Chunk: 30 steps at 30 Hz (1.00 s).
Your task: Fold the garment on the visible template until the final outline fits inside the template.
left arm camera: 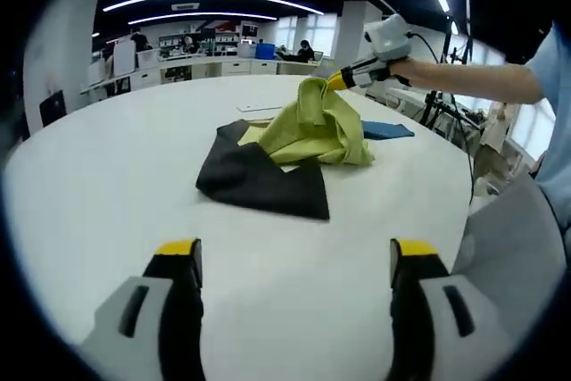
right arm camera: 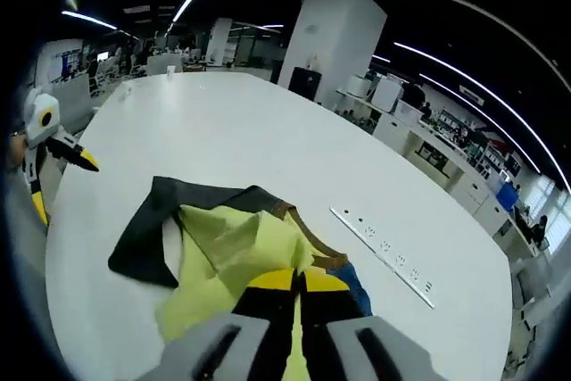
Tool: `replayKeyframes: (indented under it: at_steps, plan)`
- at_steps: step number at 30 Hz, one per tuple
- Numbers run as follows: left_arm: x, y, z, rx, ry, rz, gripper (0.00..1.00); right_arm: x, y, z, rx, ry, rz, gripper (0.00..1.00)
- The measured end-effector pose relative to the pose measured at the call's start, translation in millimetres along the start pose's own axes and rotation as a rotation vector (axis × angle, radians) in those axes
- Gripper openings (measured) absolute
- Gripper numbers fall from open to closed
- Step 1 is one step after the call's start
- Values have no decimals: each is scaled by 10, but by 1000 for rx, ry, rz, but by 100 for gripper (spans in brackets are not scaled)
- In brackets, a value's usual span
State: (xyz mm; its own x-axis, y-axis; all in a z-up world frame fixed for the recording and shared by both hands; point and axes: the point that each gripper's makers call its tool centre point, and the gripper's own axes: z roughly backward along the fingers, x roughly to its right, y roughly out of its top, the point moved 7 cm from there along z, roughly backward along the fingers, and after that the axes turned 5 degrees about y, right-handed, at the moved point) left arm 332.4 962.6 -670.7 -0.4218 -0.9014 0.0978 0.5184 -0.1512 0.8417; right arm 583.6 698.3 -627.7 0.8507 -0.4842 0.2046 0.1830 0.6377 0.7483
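A yellow-green garment [left arm camera: 317, 131] lies bunched over a black template sheet [left arm camera: 259, 180] on the white table [left arm camera: 134, 185]. My right gripper [left arm camera: 337, 80] comes in from the right and is shut on the garment's top edge, lifting it into a peak. In the right gripper view the jaws [right arm camera: 300, 281] are pressed together on the yellow cloth [right arm camera: 232, 252], with the black template [right arm camera: 152, 238] spreading out to the left beneath it. My left gripper [left arm camera: 294, 252] hovers open above the near table, short of the template, holding nothing. It also appears at the left edge of the right gripper view [right arm camera: 62, 176].
A blue piece [left arm camera: 386, 130] lies just behind the garment. A white power strip [right arm camera: 384, 256] is set into the table beyond it. A person's arm [left arm camera: 473, 78] reaches in from the right. Desks and people stand far off in the room.
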Motion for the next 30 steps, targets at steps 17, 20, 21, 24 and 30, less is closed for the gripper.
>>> replayKeyframes:
  at_steps: [17,20,21,24,30]
  plan:
    - [-16,-63,-16,-3,-2,8,83,-2,-482,-120,-135,5,-77,0]
    - [2,-73,-24,-8,-6,7,83,-17,-497,-130,-150,10,-64,0]
    - [6,-77,-27,-10,-6,5,83,-22,-503,-128,-154,9,-56,0]
    - [15,-86,-35,-15,-12,3,83,-20,-512,-103,-144,-3,-59,10]
    - [20,-88,-48,-17,-16,2,83,-29,-535,19,-100,-36,-47,36]
